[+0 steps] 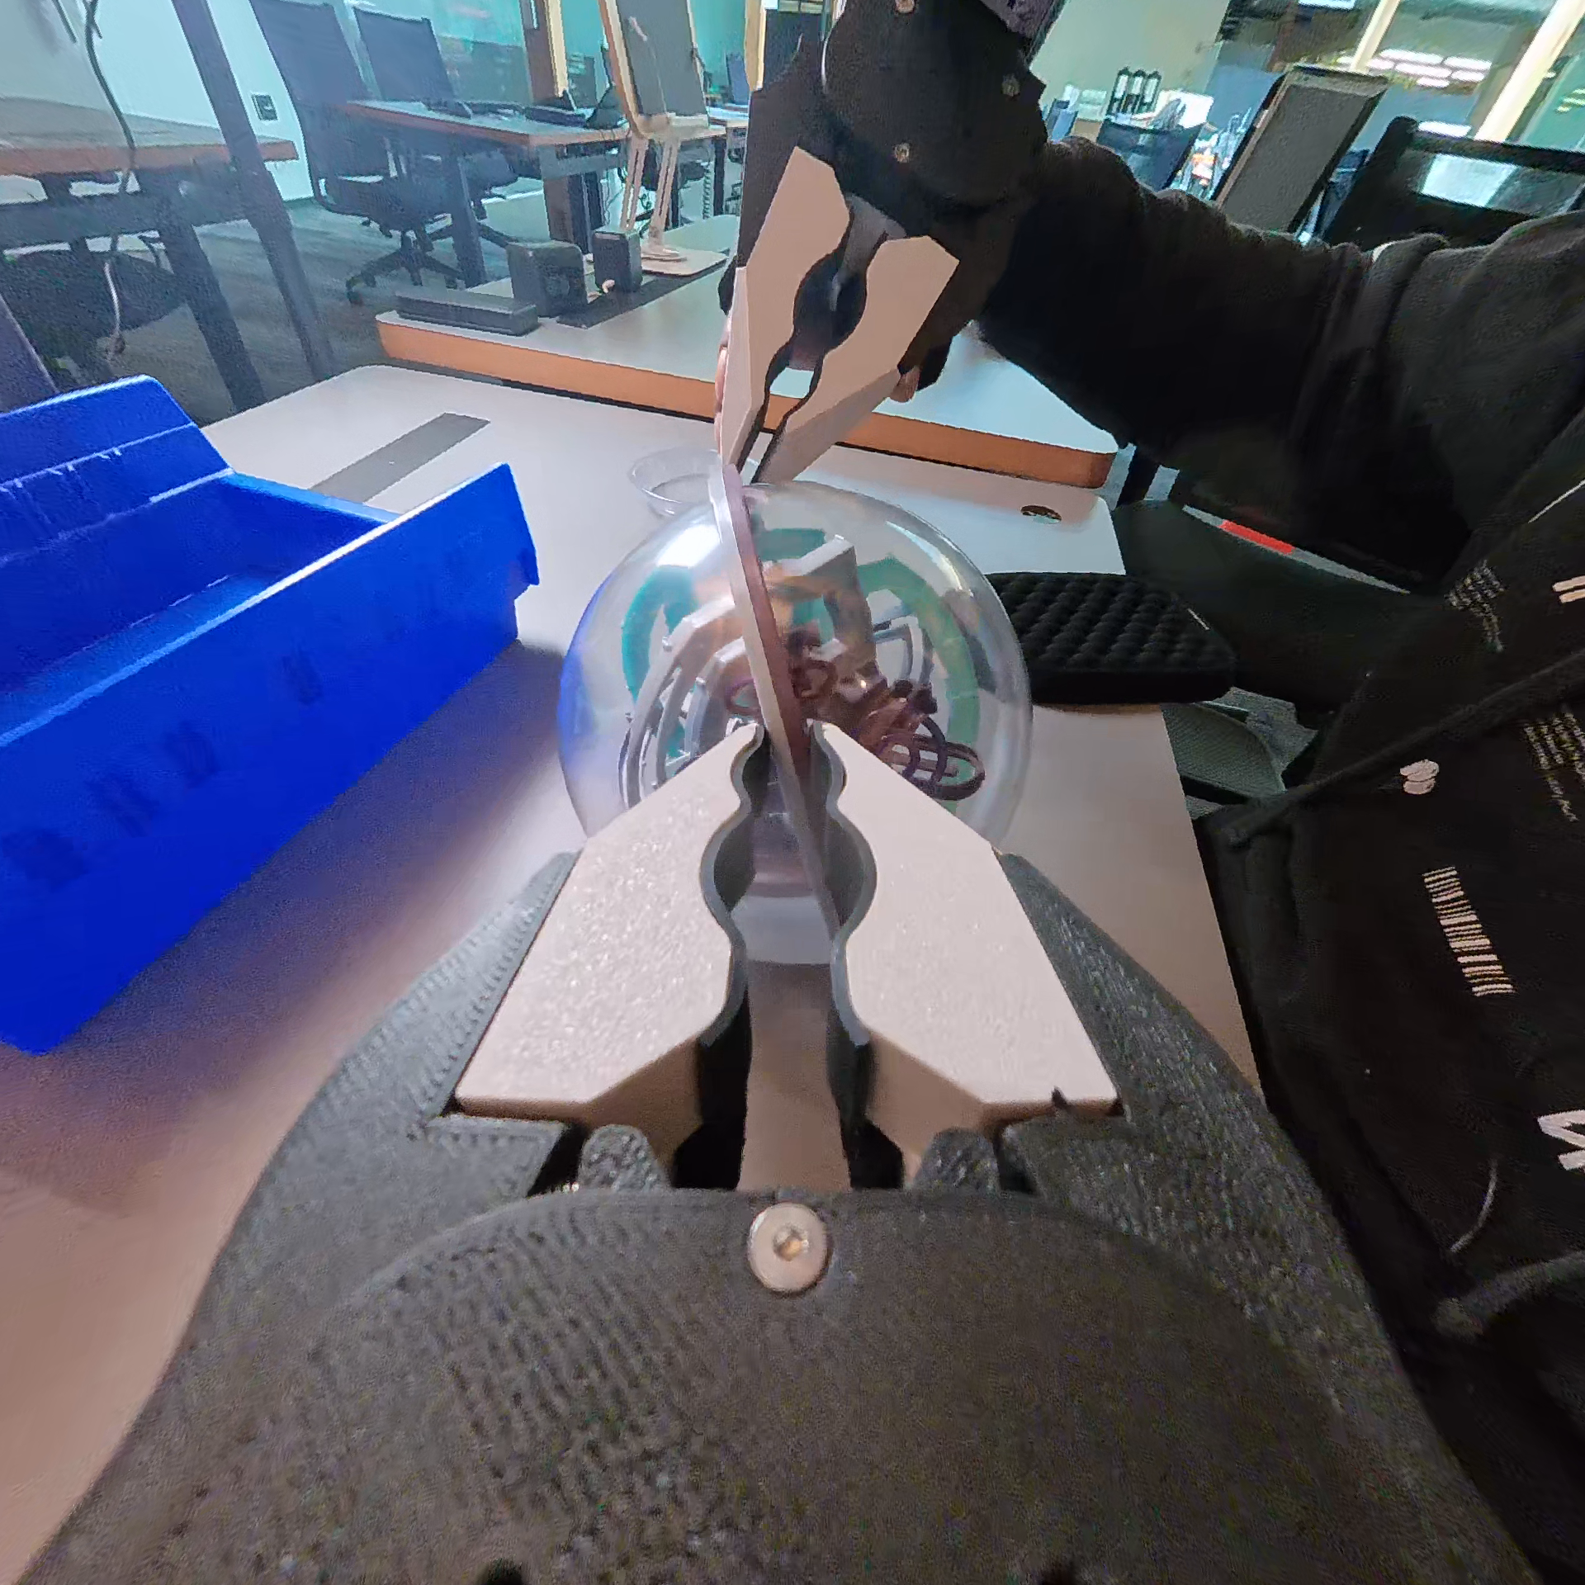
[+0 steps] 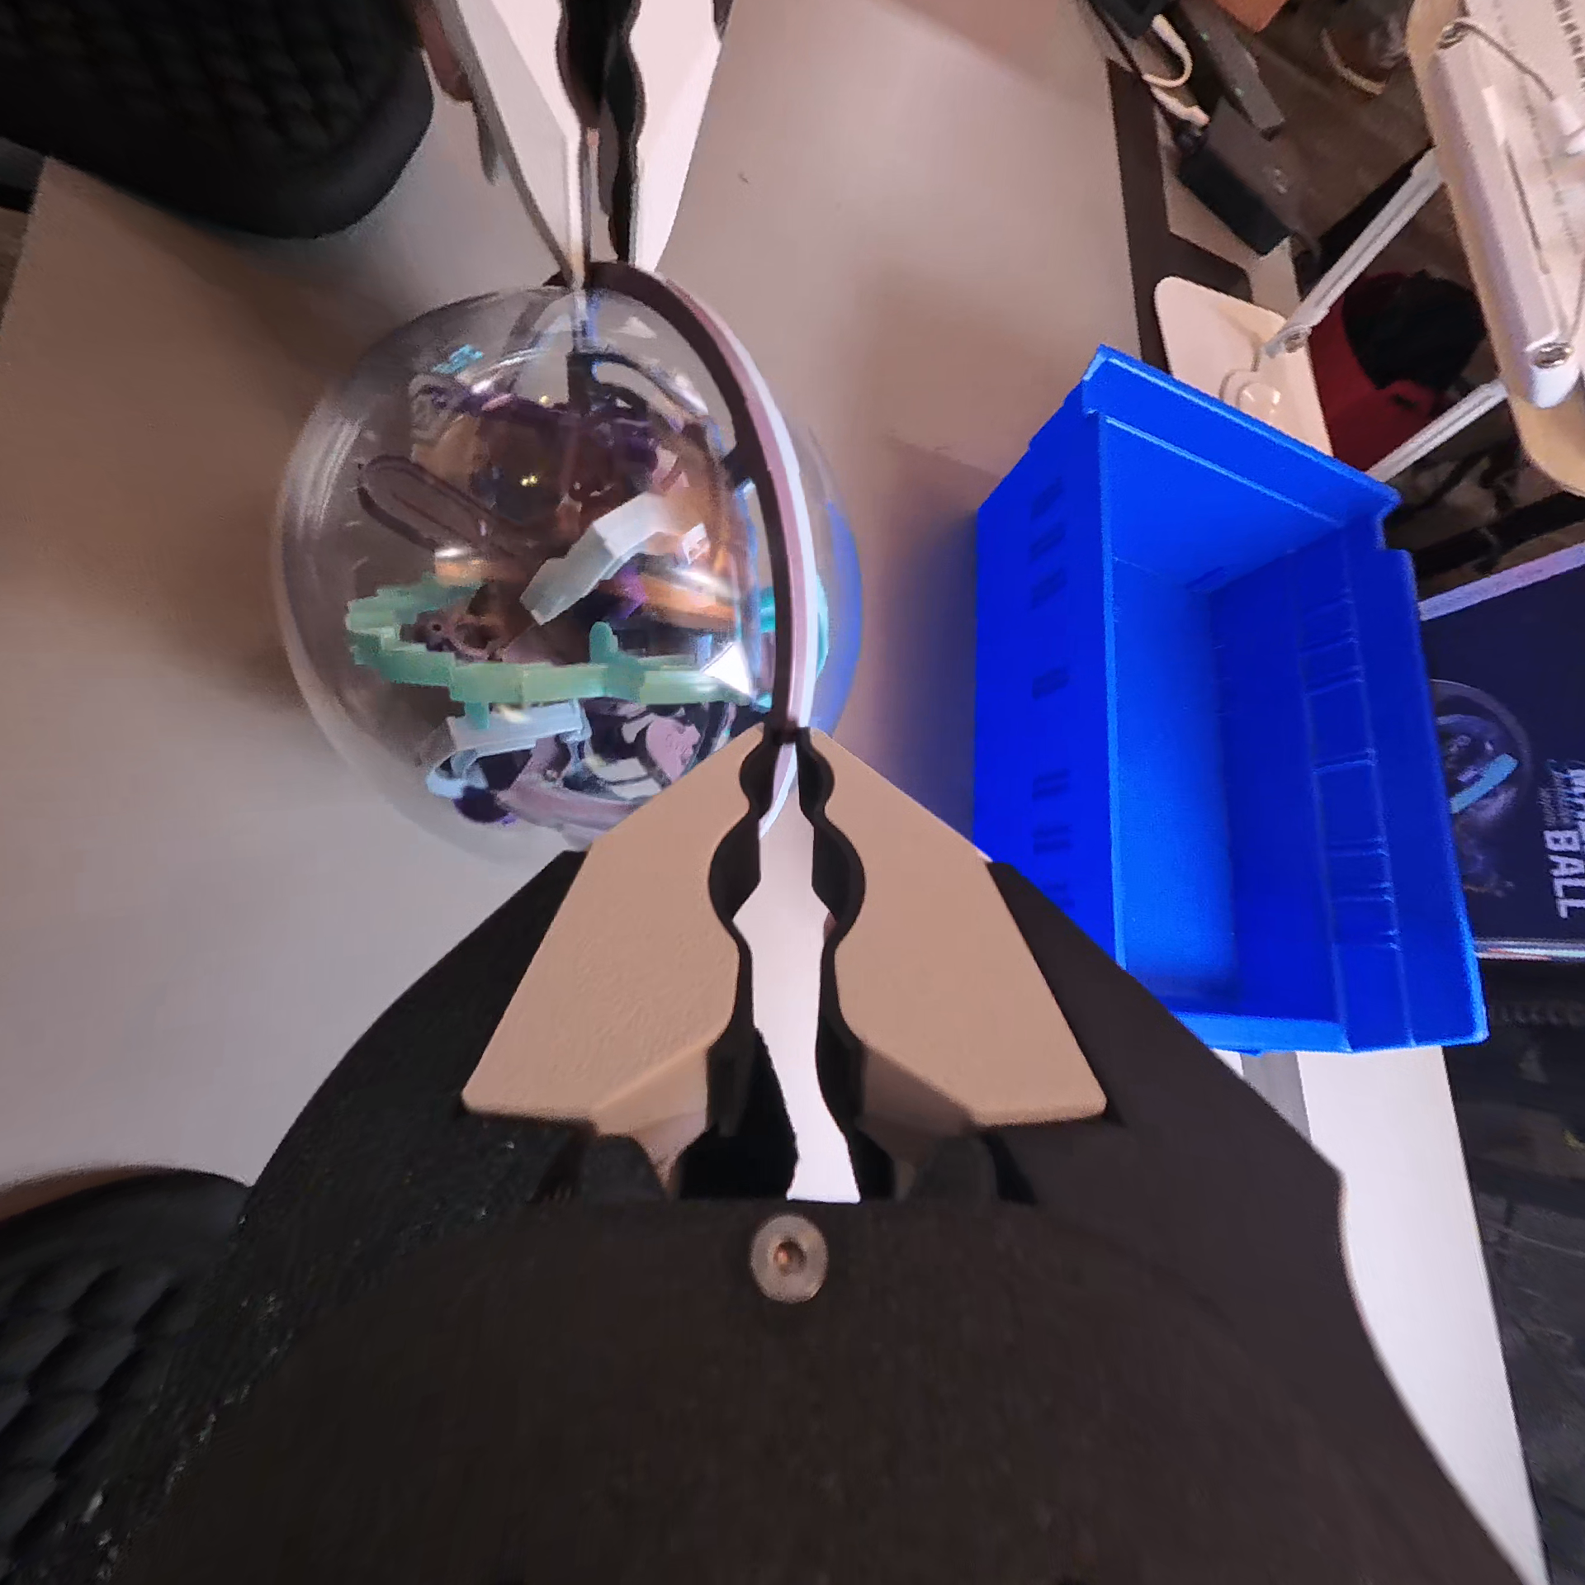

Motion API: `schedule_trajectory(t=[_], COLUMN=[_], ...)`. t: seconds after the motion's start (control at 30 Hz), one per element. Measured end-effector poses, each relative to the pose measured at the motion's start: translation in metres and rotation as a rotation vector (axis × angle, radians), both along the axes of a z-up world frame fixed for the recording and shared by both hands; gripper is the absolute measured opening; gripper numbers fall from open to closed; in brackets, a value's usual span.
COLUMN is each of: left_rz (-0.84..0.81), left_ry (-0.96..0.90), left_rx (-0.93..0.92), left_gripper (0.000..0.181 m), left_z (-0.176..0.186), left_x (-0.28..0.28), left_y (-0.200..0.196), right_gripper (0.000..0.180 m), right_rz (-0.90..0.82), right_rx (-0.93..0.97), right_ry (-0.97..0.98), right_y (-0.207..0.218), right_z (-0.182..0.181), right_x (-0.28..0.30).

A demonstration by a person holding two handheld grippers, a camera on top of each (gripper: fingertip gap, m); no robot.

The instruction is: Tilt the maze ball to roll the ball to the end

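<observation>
Your right gripper (image 2: 782, 739) pinches the dark rim band of the clear maze ball (image 2: 549, 566), fingertips closed on its near edge. Your left gripper (image 2: 600, 249) clamps the same band at the far edge. Inside: green, white and purple tracks. Below lies the pale table (image 2: 926, 257); just right stands a blue bin (image 2: 1201, 729), beside a dark printed box (image 2: 1509, 772).

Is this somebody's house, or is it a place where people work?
It looks like an open office: rows of desks with rolling chairs stand behind the white table where the maze ball is held.
</observation>
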State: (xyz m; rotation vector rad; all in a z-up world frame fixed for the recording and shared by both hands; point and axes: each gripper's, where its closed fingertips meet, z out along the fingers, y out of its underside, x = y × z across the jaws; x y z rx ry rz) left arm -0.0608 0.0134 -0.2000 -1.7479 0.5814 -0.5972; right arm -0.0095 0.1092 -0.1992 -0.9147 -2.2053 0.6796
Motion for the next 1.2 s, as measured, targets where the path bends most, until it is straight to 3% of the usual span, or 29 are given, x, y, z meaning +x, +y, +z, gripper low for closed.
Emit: schedule_trajectory(t=[0.23, 0.37, 0.47, 0.63, 1.0, 1.2], left_rz=[0.031, 0.065, 0.095, 0.145, 0.220, 0.116], left_ry=[-0.045, -0.052, -0.056, -0.047, -0.021, 0.016], left_rx=[0.004, 0.011, 0.011, 0.013, 0.055, 0.065], left_gripper=[0.007, 0.007, 0.007, 0.006, 0.006, 0.009], left_z=[-0.002, -0.004, -0.004, -0.002, 0.008, 0.006], left_x=[-0.001, -0.001, -0.003, 0.001, 0.034, 0.055], left_y=[0.006, 0.007, 0.008, 0.008, -0.007, -0.022], right_gripper=[0.024, 0.066, 0.091, 0.116, 0.125, 0.126], right_rz=[-0.122, -0.278, -0.441, -0.563, -0.434, -0.291], right_rx=[-0.069, -0.194, -0.292, -0.192, -0.110, -0.004], right_ry=[0.137, 0.202, 0.208, 0.263, 0.065, -0.070], right_y=[0.003, -0.012, -0.031, -0.049, -0.065, -0.068], right_z=[0.016, 0.018, -0.001, -0.020, -0.018, -0.021], right_x=[0.008, 0.024, 0.031, 0.025, 0.014, 0.021])
